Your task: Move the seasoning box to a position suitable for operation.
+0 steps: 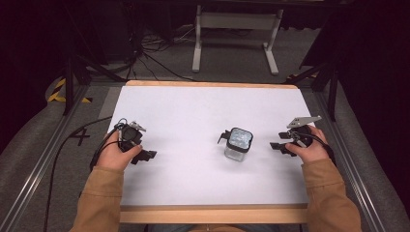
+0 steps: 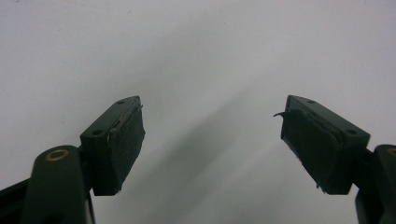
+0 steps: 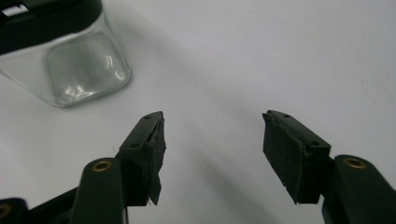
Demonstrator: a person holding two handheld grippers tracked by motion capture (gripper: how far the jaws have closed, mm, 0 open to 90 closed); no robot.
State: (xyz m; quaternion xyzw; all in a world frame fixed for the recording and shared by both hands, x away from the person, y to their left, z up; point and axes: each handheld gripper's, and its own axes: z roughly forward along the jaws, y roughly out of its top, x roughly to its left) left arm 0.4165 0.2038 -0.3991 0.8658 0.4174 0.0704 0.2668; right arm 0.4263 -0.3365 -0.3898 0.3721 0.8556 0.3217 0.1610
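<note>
Fingers spread apart on both the left gripper (image 2: 212, 140) and right gripper (image 3: 212, 156), empty above a white desk (image 1: 193, 111); a lidded glass jar (image 1: 238, 143) stands near the right one.

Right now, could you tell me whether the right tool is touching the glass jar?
Apart. In the right gripper view, bare white table separates the open right tool from the glass jar; the high view shows the same gap between them.
</note>
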